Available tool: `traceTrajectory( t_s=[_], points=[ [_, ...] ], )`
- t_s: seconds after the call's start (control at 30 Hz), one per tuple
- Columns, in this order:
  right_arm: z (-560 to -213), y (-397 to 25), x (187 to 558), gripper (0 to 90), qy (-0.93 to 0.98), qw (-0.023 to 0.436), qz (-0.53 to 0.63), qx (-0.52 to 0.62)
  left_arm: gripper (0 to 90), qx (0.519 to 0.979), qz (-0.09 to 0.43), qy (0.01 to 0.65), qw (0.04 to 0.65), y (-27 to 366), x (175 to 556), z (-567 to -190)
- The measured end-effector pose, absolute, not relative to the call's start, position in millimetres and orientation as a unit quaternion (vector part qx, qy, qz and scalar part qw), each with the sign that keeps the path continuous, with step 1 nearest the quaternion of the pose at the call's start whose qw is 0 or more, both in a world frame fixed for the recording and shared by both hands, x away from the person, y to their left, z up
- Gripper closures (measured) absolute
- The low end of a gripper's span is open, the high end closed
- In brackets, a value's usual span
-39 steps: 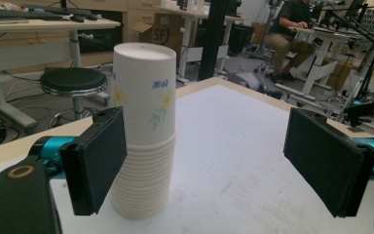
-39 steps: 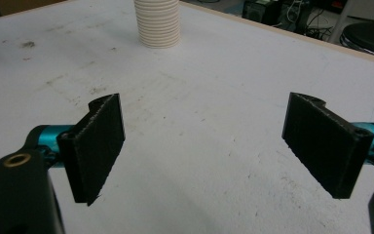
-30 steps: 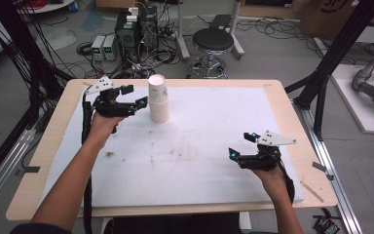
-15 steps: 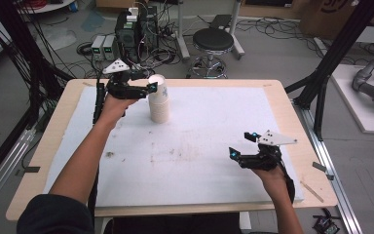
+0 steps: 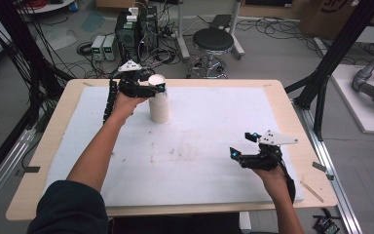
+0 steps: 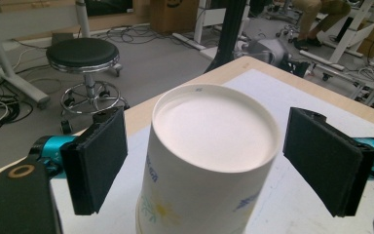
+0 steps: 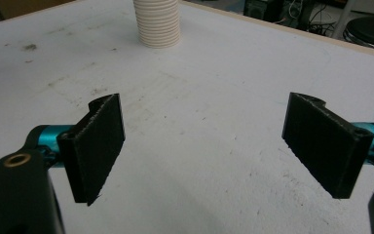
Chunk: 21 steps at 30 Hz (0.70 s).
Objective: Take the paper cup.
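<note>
A stack of white paper cups [image 5: 159, 105] stands upside down at the back left of the white mat [image 5: 204, 122]. In the left gripper view the top cup [image 6: 209, 146] shows its flat base and some coloured print on its side. My left gripper [image 5: 153, 88] is open at the top of the stack. Its two black pads [image 6: 97, 161] stand either side of the top cup, with a gap on each side. My right gripper [image 5: 241, 146] is open low over the mat at the front right, with nothing between its pads [image 7: 100, 146]. The ribbed stack [image 7: 158, 24] shows far ahead of it.
The mat covers most of a wooden table [image 5: 282, 97] and carries faint smudges near its middle. Behind the table are a black stool [image 5: 213, 41], boxes of electronics [image 5: 135, 24] and loose cables on the floor. Black frame posts [image 5: 331, 63] stand at the right.
My left gripper has risen and moved right, from beside the stack to straddling its top cup. The right gripper has stayed still.
</note>
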State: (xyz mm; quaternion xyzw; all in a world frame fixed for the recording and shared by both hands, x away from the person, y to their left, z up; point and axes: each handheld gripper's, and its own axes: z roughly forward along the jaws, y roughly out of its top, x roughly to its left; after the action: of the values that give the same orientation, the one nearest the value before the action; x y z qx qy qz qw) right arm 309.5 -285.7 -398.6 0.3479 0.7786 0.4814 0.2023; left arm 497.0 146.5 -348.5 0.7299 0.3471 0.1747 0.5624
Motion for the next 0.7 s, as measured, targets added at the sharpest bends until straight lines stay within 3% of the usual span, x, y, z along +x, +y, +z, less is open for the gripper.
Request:
traceTrajectory(
  t_s=[0.27,0.7],
  points=[
    [-400.1,-285.5,310.4,15.7,0.781,0.201,0.479,0.348,32.4,0.731,0.169,0.335,0.569,146.2,500.0,-352.1],
    [-400.4,-283.7,310.7,15.8,0.781,0.199,0.478,0.348,33.7,0.724,0.184,0.319,0.583,149.0,494.1,-342.0]
  ],
)
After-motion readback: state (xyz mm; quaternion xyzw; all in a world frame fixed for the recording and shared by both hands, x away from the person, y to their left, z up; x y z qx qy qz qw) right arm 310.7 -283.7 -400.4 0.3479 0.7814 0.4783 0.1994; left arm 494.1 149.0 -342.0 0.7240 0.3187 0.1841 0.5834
